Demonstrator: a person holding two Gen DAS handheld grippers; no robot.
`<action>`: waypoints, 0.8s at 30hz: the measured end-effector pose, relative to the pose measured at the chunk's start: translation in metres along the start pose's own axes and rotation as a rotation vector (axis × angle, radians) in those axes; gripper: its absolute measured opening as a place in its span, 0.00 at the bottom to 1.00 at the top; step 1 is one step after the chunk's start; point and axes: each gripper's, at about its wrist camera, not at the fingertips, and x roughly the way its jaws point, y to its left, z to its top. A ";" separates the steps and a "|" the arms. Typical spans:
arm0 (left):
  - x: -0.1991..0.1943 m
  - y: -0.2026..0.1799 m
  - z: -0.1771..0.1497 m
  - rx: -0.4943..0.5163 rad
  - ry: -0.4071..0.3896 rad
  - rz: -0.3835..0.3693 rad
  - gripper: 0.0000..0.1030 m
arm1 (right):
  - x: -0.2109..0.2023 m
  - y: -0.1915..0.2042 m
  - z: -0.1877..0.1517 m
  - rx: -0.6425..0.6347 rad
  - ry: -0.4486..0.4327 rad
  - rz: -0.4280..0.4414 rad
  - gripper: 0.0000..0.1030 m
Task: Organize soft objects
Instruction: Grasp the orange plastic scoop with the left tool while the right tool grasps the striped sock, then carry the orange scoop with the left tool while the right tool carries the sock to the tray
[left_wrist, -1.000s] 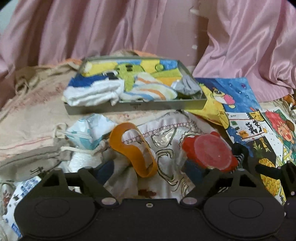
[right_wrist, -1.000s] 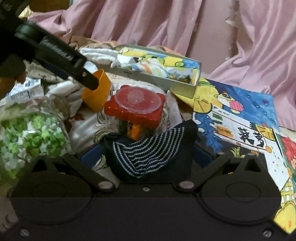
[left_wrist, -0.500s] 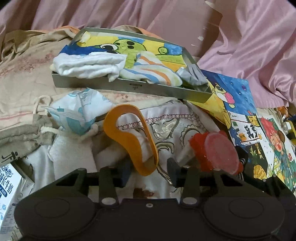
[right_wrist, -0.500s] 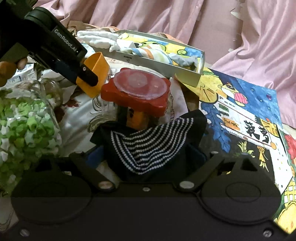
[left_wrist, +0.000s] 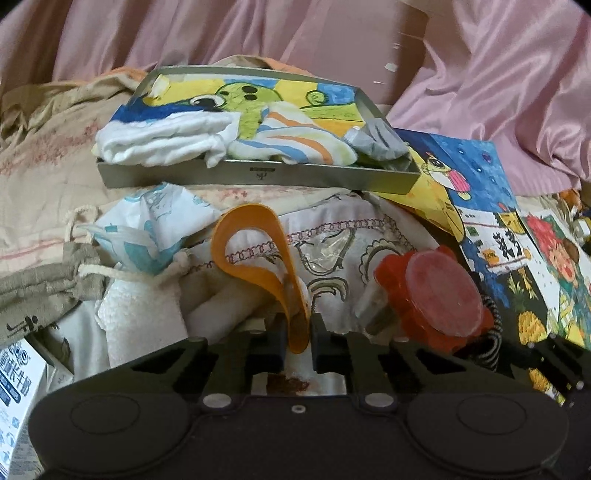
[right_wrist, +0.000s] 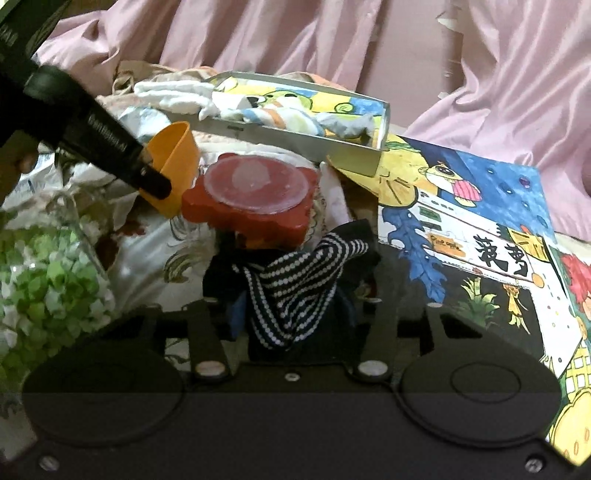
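Note:
My left gripper (left_wrist: 298, 341) is shut on the near rim of an orange soft cup (left_wrist: 255, 258), squashed to a loop; it also shows in the right wrist view (right_wrist: 177, 162). My right gripper (right_wrist: 291, 314) is shut on a dark sock with white dotted stripes (right_wrist: 295, 280), bunched between the fingers. A grey tray (left_wrist: 258, 173) with a colourful drawing inside holds a white cloth (left_wrist: 166, 140), a striped sock (left_wrist: 291, 144) and a grey sock (left_wrist: 380, 140). The tray lies beyond both grippers (right_wrist: 354, 155).
A jar with a red lid (left_wrist: 439, 299) stands right of the cup, just behind the sock (right_wrist: 251, 195). A glass jar of green bits (right_wrist: 44, 284) is at the left. Cloth bags (left_wrist: 48, 291), embroidered fabric (left_wrist: 343, 251) and drawings (right_wrist: 480, 229) cover the surface. Pink curtain behind.
My left gripper closed from wide open onto the orange cup's rim. My right gripper closed tighter on the striped sock, bunching it up, and moved slightly forward.

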 end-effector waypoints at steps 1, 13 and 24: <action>-0.001 -0.002 -0.001 0.012 -0.004 0.001 0.11 | -0.001 -0.001 0.000 0.002 -0.003 -0.002 0.32; -0.025 -0.025 -0.006 0.126 -0.108 -0.015 0.07 | -0.021 -0.013 0.013 0.041 -0.052 -0.043 0.04; -0.053 -0.009 0.018 0.100 -0.270 -0.035 0.07 | -0.059 -0.028 0.032 0.027 -0.252 -0.067 0.03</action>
